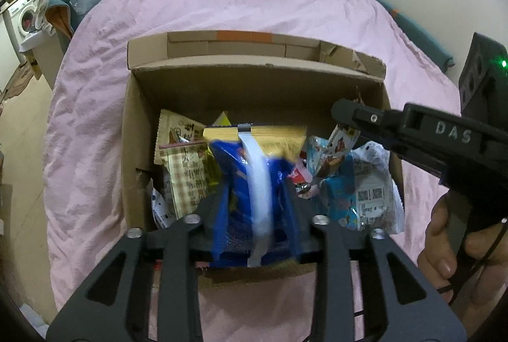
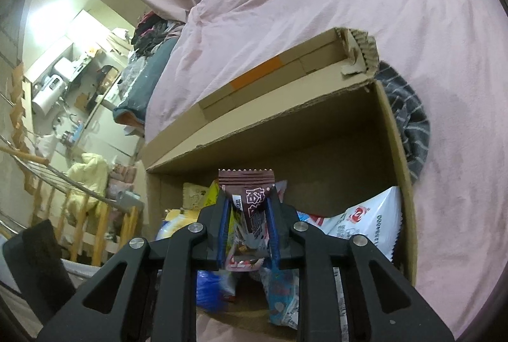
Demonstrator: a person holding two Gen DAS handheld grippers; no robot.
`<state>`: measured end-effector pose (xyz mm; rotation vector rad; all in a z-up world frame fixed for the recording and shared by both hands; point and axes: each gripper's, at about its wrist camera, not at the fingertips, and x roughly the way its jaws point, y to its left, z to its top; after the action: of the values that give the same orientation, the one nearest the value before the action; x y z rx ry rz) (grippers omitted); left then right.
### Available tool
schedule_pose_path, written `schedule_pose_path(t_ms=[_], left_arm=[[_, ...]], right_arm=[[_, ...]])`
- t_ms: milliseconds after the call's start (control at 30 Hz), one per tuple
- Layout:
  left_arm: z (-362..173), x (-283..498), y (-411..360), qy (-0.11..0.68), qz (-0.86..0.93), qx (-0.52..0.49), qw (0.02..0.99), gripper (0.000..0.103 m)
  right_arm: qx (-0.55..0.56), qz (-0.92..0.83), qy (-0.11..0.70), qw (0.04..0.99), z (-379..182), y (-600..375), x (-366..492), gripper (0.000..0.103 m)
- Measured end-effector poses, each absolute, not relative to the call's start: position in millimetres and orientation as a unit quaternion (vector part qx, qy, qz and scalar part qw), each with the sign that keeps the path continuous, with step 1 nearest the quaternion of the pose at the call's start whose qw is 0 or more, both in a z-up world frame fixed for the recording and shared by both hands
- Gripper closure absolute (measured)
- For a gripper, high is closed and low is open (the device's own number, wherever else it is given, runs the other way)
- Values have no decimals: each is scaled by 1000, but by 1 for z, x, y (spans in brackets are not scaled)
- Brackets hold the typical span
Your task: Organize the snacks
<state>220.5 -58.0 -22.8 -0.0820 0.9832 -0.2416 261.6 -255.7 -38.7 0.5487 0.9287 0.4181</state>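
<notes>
The left gripper (image 1: 255, 199) has a blue bag (image 1: 254, 183) between its jaws over the box (image 1: 133, 132); whether the pads press it I cannot tell. The right gripper (image 2: 246, 227) has a brown packet (image 2: 249, 199) between its pads, also over the box. Either snack may slip, I think, and land crooked on the others. Both grippers point down into the box.
</notes>
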Motion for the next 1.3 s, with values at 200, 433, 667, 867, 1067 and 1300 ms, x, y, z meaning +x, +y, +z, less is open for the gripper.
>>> schedule_pose_path(t_ms=[200, 433, 667, 867, 1067, 1300], left_arm=[[-18, 214, -63, 453, -111, -15, 884, 30], [-13, 209, -57, 439, -83, -12, 895, 30], [6, 194, -42, 403, -44, -8, 914, 25], [24, 177, -27, 390, -24, -11, 920, 1], [34, 155, -14, 389, -11, -17, 921, 0], [38, 114, -6, 382, -2, -4, 924, 0]], right_arm=[[264, 202, 409, 850, -27, -259, 253, 22], [243, 196, 390, 866, -14, -262, 246, 7], [184, 167, 360, 899, 8, -260, 224, 0], [140, 146, 342, 918, 29, -257, 193, 0], [139, 132, 342, 920, 44, -258, 164, 0], [95, 114, 354, 923, 48, -255, 122, 0]])
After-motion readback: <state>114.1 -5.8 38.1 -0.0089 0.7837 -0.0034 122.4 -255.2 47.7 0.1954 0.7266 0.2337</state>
